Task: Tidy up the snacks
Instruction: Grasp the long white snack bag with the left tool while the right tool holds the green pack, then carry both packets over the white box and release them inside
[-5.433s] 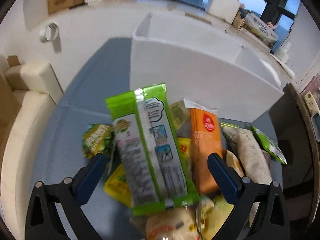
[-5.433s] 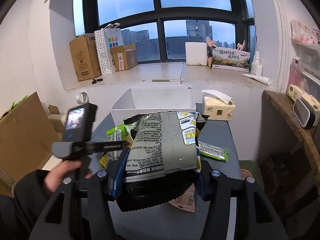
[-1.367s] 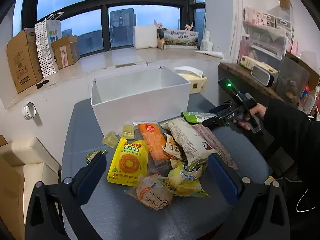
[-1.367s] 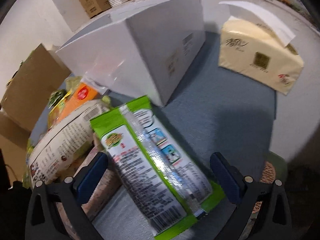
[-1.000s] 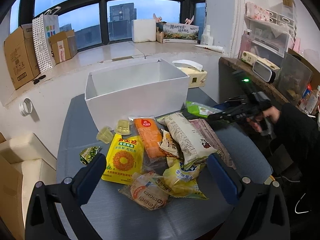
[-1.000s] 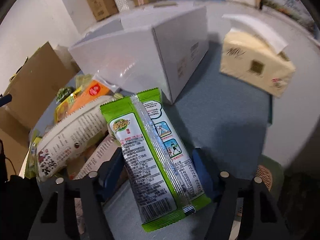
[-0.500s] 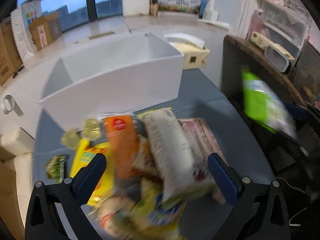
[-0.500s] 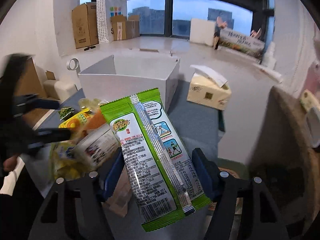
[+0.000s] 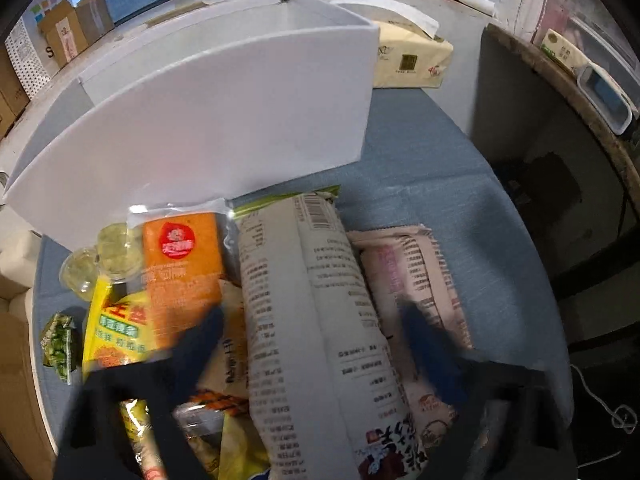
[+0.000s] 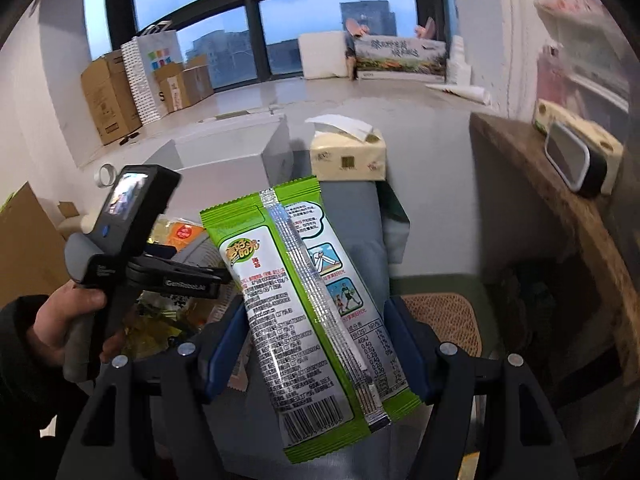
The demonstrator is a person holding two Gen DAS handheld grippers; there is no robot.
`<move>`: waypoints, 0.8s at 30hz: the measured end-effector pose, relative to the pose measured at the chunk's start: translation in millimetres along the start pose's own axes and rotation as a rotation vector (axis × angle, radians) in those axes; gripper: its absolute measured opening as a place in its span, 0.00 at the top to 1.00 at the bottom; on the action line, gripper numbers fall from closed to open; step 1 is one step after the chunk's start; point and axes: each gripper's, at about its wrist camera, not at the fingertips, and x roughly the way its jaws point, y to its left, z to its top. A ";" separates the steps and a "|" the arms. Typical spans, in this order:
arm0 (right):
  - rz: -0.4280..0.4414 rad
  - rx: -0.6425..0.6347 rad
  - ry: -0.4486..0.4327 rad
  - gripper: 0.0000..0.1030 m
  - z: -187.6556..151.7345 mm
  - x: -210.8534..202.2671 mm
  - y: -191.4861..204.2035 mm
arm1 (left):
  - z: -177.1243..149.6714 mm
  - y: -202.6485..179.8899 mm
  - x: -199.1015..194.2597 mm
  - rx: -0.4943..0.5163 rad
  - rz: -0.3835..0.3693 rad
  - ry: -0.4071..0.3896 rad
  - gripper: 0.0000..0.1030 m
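The right tongs (image 10: pixel 316 344) pinch a green packet (image 10: pixel 308 300) by its sides, lifted clear of the table (image 9: pixel 460 184) and held upright in front of the camera, short of the white box (image 9: pixel 224 108) that stands by the table's far edge. The left tongs (image 9: pixel 316 344) are blurred but look spread, their blue pads on either side of a long white bag (image 9: pixel 304 320) that lies on top of the heap; whether they touch it cannot be told.

The sorting seems to be at an early stage. What shows of the box's inside looks bare, though most of it is hidden behind its front wall. Nearly all the snacks lie in a pile on the table's near half: an orange pack (image 9: pixel 182 256) against the box wall, a yellow pack (image 9: pixel 118 324) beside it, two jelly cups (image 9: pixel 100 260), a small green sachet (image 9: pixel 59 346) toward the left edge, and a pinkish bag (image 9: pixel 404 280) on the right of the white one. A tissue box (image 9: pixel 412 60) stands at the far right corner.

Left to do, by this reading: drop the green packet in the box, then the white bag, then the rest of the heap.
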 end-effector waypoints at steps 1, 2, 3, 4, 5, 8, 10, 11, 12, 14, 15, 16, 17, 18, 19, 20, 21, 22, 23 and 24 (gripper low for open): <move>0.011 0.008 0.007 0.29 -1.0 1.2 -0.5 | 0.2 1.7 -1.5 0.002 0.003 0.003 0.43; 0.017 0.011 0.008 0.29 -0.8 3.1 -0.6 | -0.3 3.3 -3.9 0.004 0.002 0.005 0.48; 0.020 0.012 0.008 0.29 -1.1 3.7 0.1 | -1.2 4.0 -6.1 0.009 -0.001 0.005 0.50; 0.025 0.010 0.006 0.29 -0.2 4.9 1.8 | -1.8 5.0 -9.4 0.012 -0.006 0.000 0.55; 0.030 0.009 0.005 0.29 0.2 5.0 3.1 | -2.9 6.6 -14.5 0.011 -0.011 -0.011 0.60; 0.044 0.007 -0.003 0.29 1.8 5.4 8.9 | -6.5 10.4 -29.8 0.023 -0.019 -0.052 0.62; 0.052 0.008 0.001 0.29 2.1 8.1 11.9 | -10.7 13.2 -42.2 0.033 -0.022 -0.083 0.62; 0.056 0.011 0.004 0.29 2.2 9.7 12.6 | -12.9 15.5 -48.7 0.034 -0.033 -0.097 0.63; 0.060 0.016 0.007 0.29 2.4 11.8 13.8 | -15.7 18.6 -56.8 0.035 -0.050 -0.116 0.63; 0.067 0.021 0.008 0.29 3.0 12.9 16.2 | -22.3 26.0 -76.1 0.034 -0.066 -0.164 0.63; 0.074 0.024 0.005 0.29 3.9 13.3 18.2 | -25.6 31.2 -88.9 0.031 -0.070 -0.195 0.63; 0.083 0.026 0.004 0.29 5.2 13.7 19.8 | -28.0 35.4 -98.5 0.030 -0.072 -0.216 0.63; 0.088 0.027 0.002 0.29 6.3 14.2 21.6 | -30.4 41.6 -108.9 0.027 -0.074 -0.242 0.63; 0.091 0.024 -0.002 0.29 8.8 15.7 25.7 | -33.2 50.8 -123.0 0.018 -0.074 -0.274 0.63; 0.095 0.022 -0.004 0.29 11.5 17.4 29.2 | -34.2 58.0 -131.9 0.011 -0.075 -0.297 0.63; 0.102 0.023 -0.007 0.29 14.4 18.7 32.4 | -33.9 66.0 -142.0 0.003 -0.074 -0.318 0.63; 0.118 0.027 -0.012 0.29 19.1 20.6 37.4 | -33.4 74.2 -150.0 -0.005 -0.071 -0.331 0.63; 0.132 0.029 -0.018 0.29 23.9 22.0 42.0 | -30.5 85.8 -159.6 -0.021 -0.066 -0.350 0.63; 0.137 0.028 -0.022 0.29 28.7 23.9 46.5 | -27.9 92.8 -163.5 -0.030 -0.065 -0.359 0.63; 0.138 0.026 -0.025 0.29 36.3 27.2 53.8 | -22.3 105.4 -169.9 -0.044 -0.061 -0.375 0.63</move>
